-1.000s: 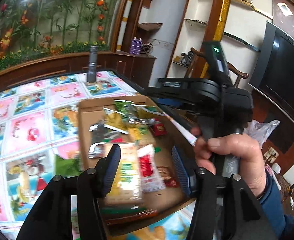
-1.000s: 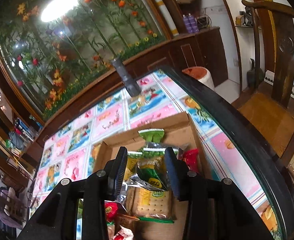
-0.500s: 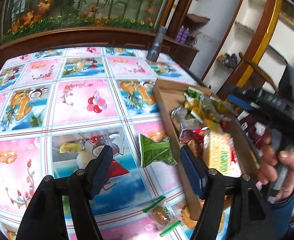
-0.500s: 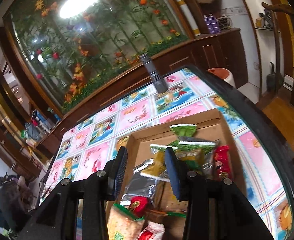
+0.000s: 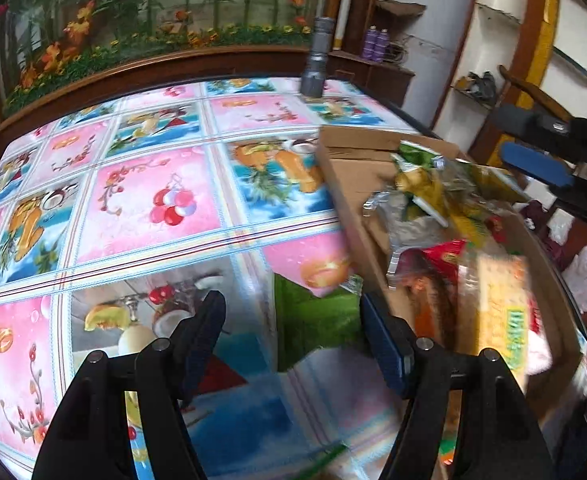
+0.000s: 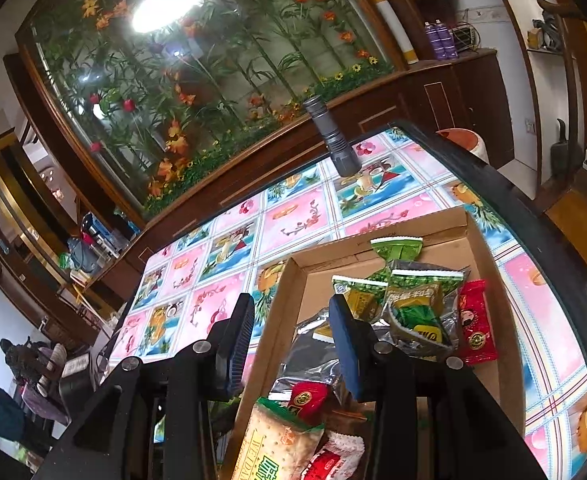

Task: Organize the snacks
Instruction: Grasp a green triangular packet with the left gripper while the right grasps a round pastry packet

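- The largest change was in our left wrist view: a second earlier it looked down into the shallow brown cardboard box [image 5: 345, 184] of snack packets; now it had swung out over the bench [image 5: 145, 200], with its glossy fruit-patterned cover, and the box sat to its right.
- That put the flat green foil snack packet [image 5: 313, 316], lying loose on the bench just beside the box's near wall, between the jaws. We judged this stray packet to be the next thing to collect.
- Our left gripper [image 5: 293, 332] had just been opening and now stood released, about half spread. The green packet lay between its jaws, but the pads were not pressing on it; whether a fingertip brushed it we could not tell through the blur.
- Our right gripper [image 6: 289, 336] had drifted only a little. It hovered over the box's left wall, jaws narrowly parted and holding nothing, with the green and silver packets [image 6: 409, 300] and the red candy wrapper [image 6: 473, 324] heaped beyond it.
- A grey metal flashlight [image 5: 317, 60] stood upright at the bench's far edge, well apart from it all.
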A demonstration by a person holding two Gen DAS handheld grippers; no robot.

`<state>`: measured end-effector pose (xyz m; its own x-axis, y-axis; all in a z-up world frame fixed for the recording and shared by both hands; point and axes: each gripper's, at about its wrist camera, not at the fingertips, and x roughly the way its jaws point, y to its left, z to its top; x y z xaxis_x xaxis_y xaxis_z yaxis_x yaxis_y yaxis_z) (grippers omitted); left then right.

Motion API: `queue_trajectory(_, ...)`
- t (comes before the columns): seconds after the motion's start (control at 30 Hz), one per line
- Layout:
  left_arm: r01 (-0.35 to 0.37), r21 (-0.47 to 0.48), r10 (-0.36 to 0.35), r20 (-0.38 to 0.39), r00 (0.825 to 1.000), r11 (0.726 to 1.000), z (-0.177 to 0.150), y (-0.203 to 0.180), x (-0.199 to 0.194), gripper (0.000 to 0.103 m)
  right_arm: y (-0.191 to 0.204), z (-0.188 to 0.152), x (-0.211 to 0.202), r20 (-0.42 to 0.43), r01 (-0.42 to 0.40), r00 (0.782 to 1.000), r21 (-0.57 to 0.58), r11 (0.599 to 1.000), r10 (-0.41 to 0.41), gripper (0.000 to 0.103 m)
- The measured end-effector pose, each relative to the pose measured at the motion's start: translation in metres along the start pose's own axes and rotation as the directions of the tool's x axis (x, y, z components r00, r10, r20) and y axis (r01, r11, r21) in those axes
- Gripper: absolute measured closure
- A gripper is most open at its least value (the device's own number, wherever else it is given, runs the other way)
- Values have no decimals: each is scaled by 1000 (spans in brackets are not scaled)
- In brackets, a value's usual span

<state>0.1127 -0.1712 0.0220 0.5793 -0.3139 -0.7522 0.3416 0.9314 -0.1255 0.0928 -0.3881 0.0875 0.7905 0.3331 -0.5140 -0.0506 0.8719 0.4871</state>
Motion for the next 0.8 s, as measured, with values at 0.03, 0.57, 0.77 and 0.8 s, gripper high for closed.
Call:
queue_trajectory(0.03,-26,-1,26,-21,999,1000,-1,2,4,47,2,-1,1,-4,-2,1000,-11,1000,2,61)
queue_trajectory(0.57,-273,-179,266,-66,962,945,-6,106,-14,57,126,-104,39,-498,-385,858,-464,798,125,54)
queue_trajectory(0.77,-269,-180,264,-53,963,946,-5,107,-11,57,133,-124,47,-527,-299,850,-512,805,-20,52)
queue_trajectory(0.8,-271,-176,266,-51,963,946,-6,106,-11,57,134,-128,49,-530,-283,847,-518,807,-43,52)
